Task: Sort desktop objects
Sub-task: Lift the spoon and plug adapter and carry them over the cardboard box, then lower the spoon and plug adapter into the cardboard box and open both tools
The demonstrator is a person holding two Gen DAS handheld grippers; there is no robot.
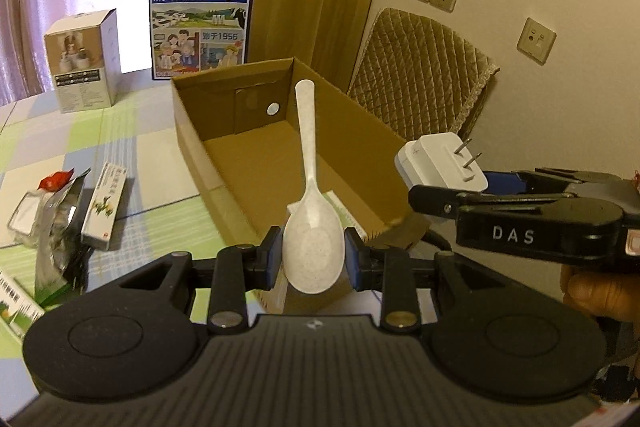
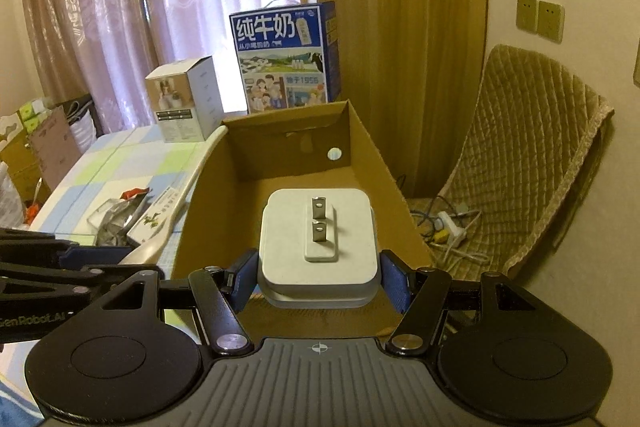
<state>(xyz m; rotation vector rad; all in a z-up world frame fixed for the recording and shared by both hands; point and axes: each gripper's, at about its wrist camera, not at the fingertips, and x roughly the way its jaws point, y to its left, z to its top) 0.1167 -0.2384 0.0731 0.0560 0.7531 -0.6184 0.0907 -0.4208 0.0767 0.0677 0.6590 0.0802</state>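
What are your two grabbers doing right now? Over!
Left gripper shut on white spoon. Right gripper shut on white charger. Both held over the open cardboard box. Nothing in the way.

A speckled white plastic spoon [image 1: 313, 227] is clamped by its bowl, handle pointing away over an open brown cardboard box [image 1: 384, 147]. A white square plug adapter [image 2: 318, 247] with two metal prongs facing forward is held above the same box's inside.
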